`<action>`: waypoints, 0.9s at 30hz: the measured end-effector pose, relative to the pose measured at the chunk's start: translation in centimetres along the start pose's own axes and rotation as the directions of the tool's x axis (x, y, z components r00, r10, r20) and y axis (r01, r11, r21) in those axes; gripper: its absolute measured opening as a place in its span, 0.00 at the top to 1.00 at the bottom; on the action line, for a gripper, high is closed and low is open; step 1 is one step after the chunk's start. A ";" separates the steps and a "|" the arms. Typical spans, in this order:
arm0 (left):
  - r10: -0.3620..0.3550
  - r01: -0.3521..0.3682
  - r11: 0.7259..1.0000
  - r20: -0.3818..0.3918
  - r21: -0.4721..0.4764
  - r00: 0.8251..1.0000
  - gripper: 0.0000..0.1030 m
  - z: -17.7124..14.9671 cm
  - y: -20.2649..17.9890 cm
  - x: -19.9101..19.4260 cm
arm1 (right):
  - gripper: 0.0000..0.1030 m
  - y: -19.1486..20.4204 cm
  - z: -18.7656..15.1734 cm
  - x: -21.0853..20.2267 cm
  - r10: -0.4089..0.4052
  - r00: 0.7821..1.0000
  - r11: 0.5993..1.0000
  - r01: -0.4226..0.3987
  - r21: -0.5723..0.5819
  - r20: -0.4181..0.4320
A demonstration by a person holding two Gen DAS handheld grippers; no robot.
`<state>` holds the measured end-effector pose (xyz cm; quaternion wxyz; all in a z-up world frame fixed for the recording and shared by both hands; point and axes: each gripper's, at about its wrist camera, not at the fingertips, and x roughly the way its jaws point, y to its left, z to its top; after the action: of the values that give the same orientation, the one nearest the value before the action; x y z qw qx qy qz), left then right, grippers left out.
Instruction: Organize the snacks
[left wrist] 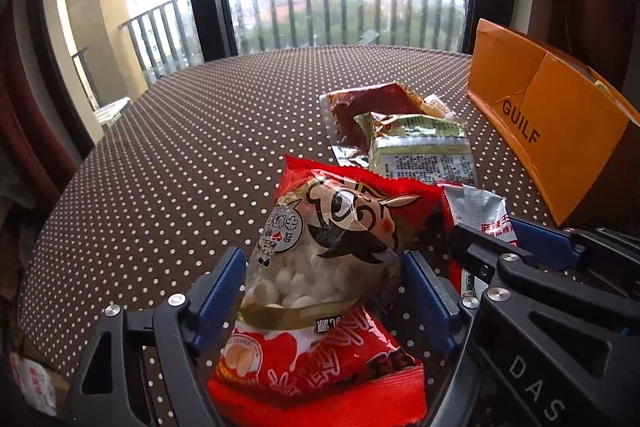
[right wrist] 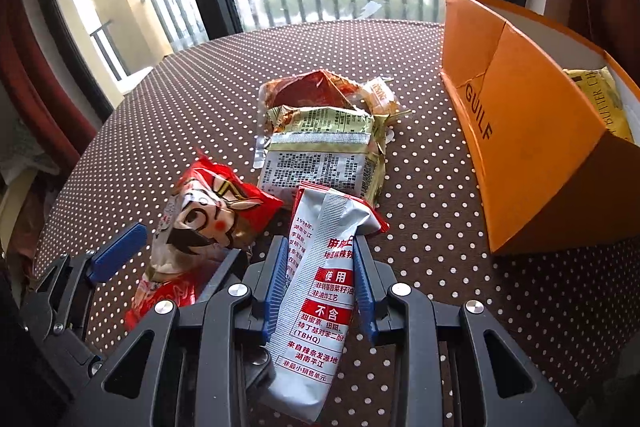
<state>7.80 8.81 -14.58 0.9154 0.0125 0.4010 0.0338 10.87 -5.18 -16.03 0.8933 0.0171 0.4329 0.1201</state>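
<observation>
Table: round top [left wrist: 180, 155] with a brown, white-dotted cloth, right by a big window with balcony railings outside.
Left gripper [left wrist: 324, 291]: jaws spread, pads not pressing anything. Red puffed-snack bag [left wrist: 320, 267] with a cartoon face sits between the blue fingers [left wrist: 224, 287], loose on the cloth.
Right gripper [right wrist: 320, 291]: clamped on a silver-and-red spicy-strip packet [right wrist: 320, 291], blue pads squeezing both sides, packet running back toward the camera.
Between the two: they're just beside each other, right one shows up at the left wrist view's right edge.
Ahead of the right gripper: green-gold packet [right wrist: 320, 151] lying on a dark red packet [right wrist: 316, 87], both past the fingertips.
Box: orange "GUILF" carton [right wrist: 532, 147], off to the right and ahead, open top, a yellow packet [right wrist: 600, 99] inside.
</observation>
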 end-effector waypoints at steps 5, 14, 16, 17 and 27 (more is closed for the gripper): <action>-0.013 0.013 1.000 -0.017 -0.004 1.000 0.20 0.0 0.5 0.9 | 0.66 0.4 0.0 0.9 -0.023 0.999 1.000 0.023 -0.004 -0.022; -0.026 0.025 0.999 -0.018 -0.033 0.999 0.56 -0.1 0.8 0.2 | 0.66 0.6 0.2 1.0 -0.020 1.000 1.000 0.020 -0.005 -0.022; -0.034 0.033 0.998 -0.017 -0.047 0.999 0.58 0.0 0.8 -0.2 | 0.66 0.7 0.2 0.7 -0.018 1.000 1.000 0.018 -0.011 -0.015; -0.034 0.033 0.998 -0.014 -0.049 0.999 0.58 0.1 0.8 -0.5 | 0.66 0.7 0.3 0.4 -0.016 1.000 1.000 0.016 -0.015 -0.010; -0.035 0.037 0.998 0.047 -0.055 0.998 0.59 1.4 0.0 -3.9 | 0.66 0.1 1.0 -2.6 0.005 0.999 1.000 -0.004 -0.019 0.053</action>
<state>6.19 8.52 -10.79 0.9249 -0.0195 0.3788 0.0281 10.07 -5.64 -13.44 0.9042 0.0128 0.4079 0.1259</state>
